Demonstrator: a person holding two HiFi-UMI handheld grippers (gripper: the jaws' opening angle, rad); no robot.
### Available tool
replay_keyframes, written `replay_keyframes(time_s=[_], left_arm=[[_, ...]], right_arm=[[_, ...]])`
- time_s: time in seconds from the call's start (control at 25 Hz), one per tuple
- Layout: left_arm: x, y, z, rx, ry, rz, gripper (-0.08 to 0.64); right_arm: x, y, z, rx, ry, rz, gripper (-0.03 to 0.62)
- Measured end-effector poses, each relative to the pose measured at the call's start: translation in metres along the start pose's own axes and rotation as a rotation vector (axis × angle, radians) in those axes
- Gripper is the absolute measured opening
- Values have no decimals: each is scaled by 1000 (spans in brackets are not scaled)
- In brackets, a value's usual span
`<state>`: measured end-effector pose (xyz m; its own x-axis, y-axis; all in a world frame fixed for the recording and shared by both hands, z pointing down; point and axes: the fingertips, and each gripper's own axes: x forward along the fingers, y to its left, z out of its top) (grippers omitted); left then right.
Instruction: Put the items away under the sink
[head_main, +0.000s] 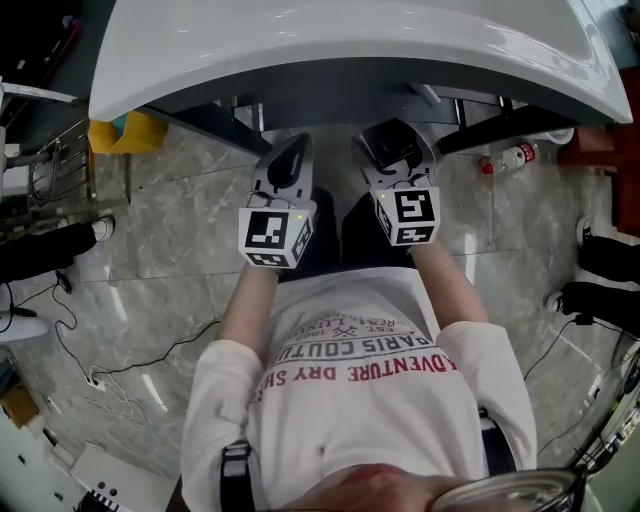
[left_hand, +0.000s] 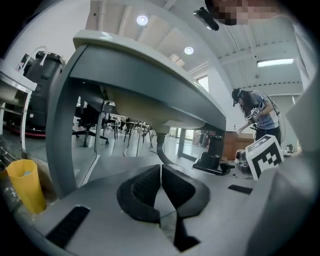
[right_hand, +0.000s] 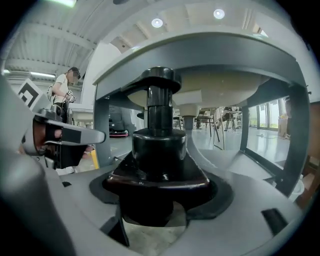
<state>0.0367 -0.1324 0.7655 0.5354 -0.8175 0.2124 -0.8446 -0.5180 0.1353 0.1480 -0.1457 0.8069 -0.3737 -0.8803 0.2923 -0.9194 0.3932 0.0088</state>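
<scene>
A black pump bottle (right_hand: 160, 145) stands upright between the jaws of my right gripper (right_hand: 160, 200), which is shut on its base. In the head view this gripper (head_main: 393, 150) holds the dark bottle (head_main: 390, 143) just below the front rim of the white sink (head_main: 350, 50). My left gripper (head_main: 287, 168) is beside it on the left, at about the same height. Its jaws are pressed together with nothing between them (left_hand: 161, 187). The sink's grey underside (left_hand: 150, 90) and drain pipe (left_hand: 159, 147) rise ahead of both grippers.
A yellow container (head_main: 125, 130) stands on the floor at the sink's left, a yellow cup (left_hand: 25, 182) in the left gripper view. A clear bottle with a red cap (head_main: 505, 158) lies on the floor at the right. Grey frame legs (right_hand: 295, 145) flank the space under the sink. Cables run over the tiles.
</scene>
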Motion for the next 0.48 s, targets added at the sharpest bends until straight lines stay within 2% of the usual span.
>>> replay_keyframes(time_s=[0.16, 0.36, 0.48], left_arm=[[4, 15, -14, 16, -24, 18, 28], [3, 37, -13, 5, -46, 37, 28], [5, 48, -13, 24, -56, 43, 28]], right_arm=[[26, -1, -15, 9, -3, -1, 374], [62, 0, -14, 3, 9, -1, 374], [83, -4, -11, 8, 0, -15, 374]])
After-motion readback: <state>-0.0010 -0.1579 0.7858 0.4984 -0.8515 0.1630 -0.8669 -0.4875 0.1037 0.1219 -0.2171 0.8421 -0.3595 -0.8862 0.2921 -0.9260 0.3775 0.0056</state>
